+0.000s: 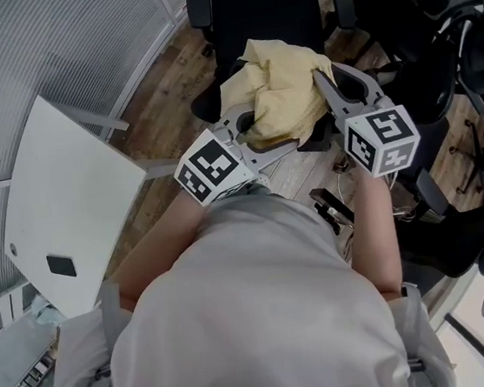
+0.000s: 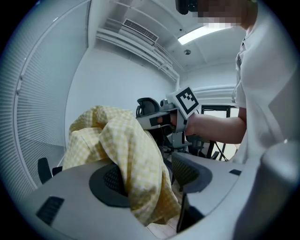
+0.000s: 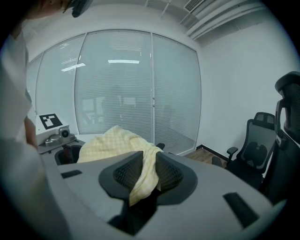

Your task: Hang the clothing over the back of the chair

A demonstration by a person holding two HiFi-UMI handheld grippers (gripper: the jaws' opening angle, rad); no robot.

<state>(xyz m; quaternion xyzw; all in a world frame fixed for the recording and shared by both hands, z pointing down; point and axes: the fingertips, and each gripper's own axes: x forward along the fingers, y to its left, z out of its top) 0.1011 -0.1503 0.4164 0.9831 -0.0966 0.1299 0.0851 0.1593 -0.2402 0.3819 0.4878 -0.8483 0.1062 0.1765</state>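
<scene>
The clothing (image 1: 280, 87) is a pale yellow checked garment, bunched on the near side of a black office chair (image 1: 266, 14); what it rests on is hidden. My left gripper (image 1: 247, 131) is at its left edge. In the left gripper view the clothing (image 2: 126, 154) hangs between jaws that stand wide apart. It lies against one pad (image 2: 108, 180), with a thin gap before the other. My right gripper (image 1: 327, 88) is at the clothing's right edge. In the right gripper view a fold of the clothing (image 3: 146, 171) fills the narrow slot between the pads (image 3: 125, 172).
A white table (image 1: 73, 209) stands to the left, with slatted blinds (image 1: 41, 55) behind it. Several more black office chairs (image 1: 434, 42) crowd the right side. The floor is wood. The person's torso (image 1: 257, 318) fills the lower head view.
</scene>
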